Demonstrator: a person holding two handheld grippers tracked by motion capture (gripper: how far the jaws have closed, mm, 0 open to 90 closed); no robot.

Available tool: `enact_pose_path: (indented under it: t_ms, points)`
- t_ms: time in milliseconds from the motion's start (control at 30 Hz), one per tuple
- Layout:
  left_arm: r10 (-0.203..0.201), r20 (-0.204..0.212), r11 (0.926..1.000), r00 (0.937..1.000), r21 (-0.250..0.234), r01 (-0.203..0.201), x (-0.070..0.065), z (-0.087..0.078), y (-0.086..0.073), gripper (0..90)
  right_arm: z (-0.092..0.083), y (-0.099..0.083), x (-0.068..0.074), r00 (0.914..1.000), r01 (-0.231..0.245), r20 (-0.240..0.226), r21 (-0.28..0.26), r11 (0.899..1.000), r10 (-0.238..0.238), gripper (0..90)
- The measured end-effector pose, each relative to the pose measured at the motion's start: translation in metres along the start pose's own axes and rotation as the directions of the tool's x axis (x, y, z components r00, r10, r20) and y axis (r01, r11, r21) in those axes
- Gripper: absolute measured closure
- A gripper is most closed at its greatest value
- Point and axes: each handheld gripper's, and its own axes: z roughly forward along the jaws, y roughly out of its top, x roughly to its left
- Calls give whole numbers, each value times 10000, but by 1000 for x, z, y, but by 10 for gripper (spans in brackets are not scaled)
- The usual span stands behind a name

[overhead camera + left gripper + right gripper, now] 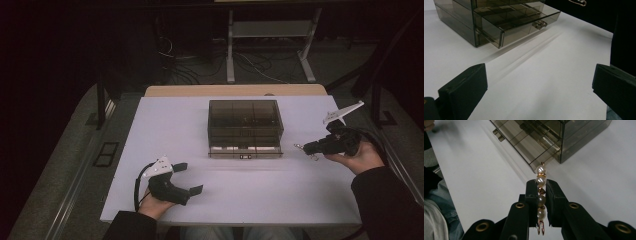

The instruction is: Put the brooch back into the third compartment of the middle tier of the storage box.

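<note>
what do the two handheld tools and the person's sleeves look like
Both are black, each topped by a pale three-cornered plate. The left tool has a black cable looping from it. The right tool's arms carry brass-coloured rivets. Both sleeves are dark.

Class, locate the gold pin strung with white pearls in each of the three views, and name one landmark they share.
High view: gold pin strung with white pearls, right of centre, at the right gripper tips.
Left gripper view: top right edge, against dark background.
Right gripper view: centre, clamped between the black jaws.
Shared landmark: smoky transparent plastic drawer box, lowest drawer pulled out.
</note>
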Motion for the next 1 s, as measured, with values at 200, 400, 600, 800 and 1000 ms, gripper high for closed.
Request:
enact_pose_path:
  t_ms: [200, 400, 600, 800, 1000]
  points:
    - [-16, 3, 10000, 10000, -5, 16, 0, 0, 0, 0, -4, 7, 4, 9999, 136, 49, -35, 9999, -136, 799]
    - [-10, 3, 10000, 10000, -30, 10, 0, 0, 0, 0, -9, 14, 8, 9997, 245, 70, -117, 9996, -244, 799]
    - [-8, 10, 10000, 10000, -31, 8, 0, 0, 0, 0, -13, 21, 13, 9993, 375, 81, -175, 9991, -374, 799]
    - [21, 17, 10000, 10000, -14, -20, 0, 0, 0, 0, -14, 28, 17, 9987, 506, 78, -217, 9985, -504, 799]
    - [51, 7, 10000, 10000, -27, -50, 0, 0, 0, 0, -13, 35, 21, 9979, 640, 49, -231, 9977, -639, 799]
